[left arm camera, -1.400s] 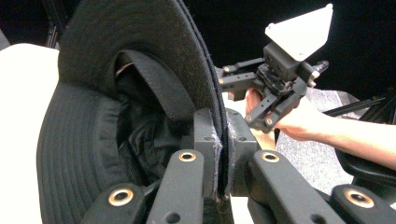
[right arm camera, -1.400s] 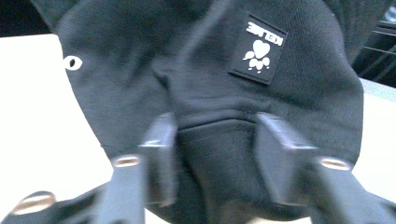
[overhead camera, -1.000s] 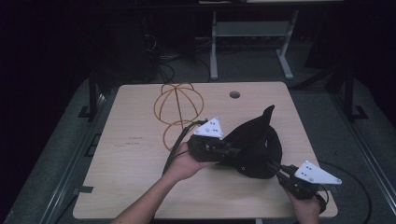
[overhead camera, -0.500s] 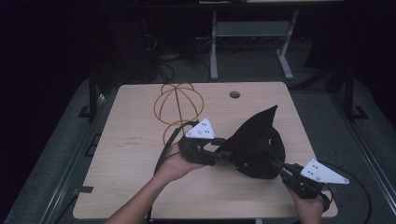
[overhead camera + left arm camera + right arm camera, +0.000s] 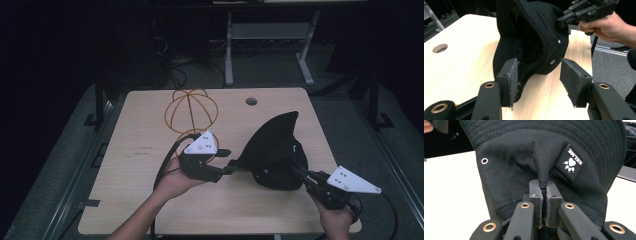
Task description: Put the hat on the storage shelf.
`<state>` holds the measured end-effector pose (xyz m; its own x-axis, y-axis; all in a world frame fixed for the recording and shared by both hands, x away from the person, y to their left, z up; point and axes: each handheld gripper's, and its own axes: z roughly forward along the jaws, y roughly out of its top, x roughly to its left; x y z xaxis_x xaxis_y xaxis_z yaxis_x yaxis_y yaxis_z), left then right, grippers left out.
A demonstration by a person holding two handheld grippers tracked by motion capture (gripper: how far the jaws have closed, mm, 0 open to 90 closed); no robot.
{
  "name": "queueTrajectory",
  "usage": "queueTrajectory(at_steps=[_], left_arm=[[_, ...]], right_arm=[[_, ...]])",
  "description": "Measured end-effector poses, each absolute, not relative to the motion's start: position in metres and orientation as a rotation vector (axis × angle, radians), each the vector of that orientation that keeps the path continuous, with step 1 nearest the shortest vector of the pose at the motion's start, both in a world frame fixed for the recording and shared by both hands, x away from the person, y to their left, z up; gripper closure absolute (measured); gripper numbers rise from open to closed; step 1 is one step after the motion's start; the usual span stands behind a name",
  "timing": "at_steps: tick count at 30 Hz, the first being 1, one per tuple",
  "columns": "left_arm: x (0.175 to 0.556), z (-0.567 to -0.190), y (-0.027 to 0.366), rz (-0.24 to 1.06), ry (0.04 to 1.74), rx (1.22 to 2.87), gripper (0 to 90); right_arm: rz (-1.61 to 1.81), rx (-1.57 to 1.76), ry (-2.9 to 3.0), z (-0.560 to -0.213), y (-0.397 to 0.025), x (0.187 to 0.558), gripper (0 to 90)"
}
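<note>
The black matt cloth bucket hat (image 5: 524, 165) shows woven twill, stitched brim rows and small metal eyelets; the pale wood-grain bench (image 5: 150, 150) looks smooth, slightly glossy.

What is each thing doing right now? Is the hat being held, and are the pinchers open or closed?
Black hat: lifted on edge over the table, brim pointing up, pinched by one gripper.
Right gripper: shut on the hat's cloth.
Left gripper: open, jaws on either side of the hat's edge, not clamping.
Orange wire ball: standing on the table, untouched.
Table: light wood, with a round hole near its far edge.
</note>
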<state>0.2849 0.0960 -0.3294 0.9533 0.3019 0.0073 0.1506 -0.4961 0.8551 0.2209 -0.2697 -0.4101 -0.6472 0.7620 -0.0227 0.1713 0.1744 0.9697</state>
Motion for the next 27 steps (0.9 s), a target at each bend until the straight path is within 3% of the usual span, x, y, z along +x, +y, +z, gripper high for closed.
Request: queueTrajectory(at_steps=[27], left_arm=[[0.281, -0.377, 0.15, 0.253, 0.433, 2.143, 39.1]], right_arm=[[1.546, 0.854, 1.927, -0.352, -0.266, 0.243, 86.1]])
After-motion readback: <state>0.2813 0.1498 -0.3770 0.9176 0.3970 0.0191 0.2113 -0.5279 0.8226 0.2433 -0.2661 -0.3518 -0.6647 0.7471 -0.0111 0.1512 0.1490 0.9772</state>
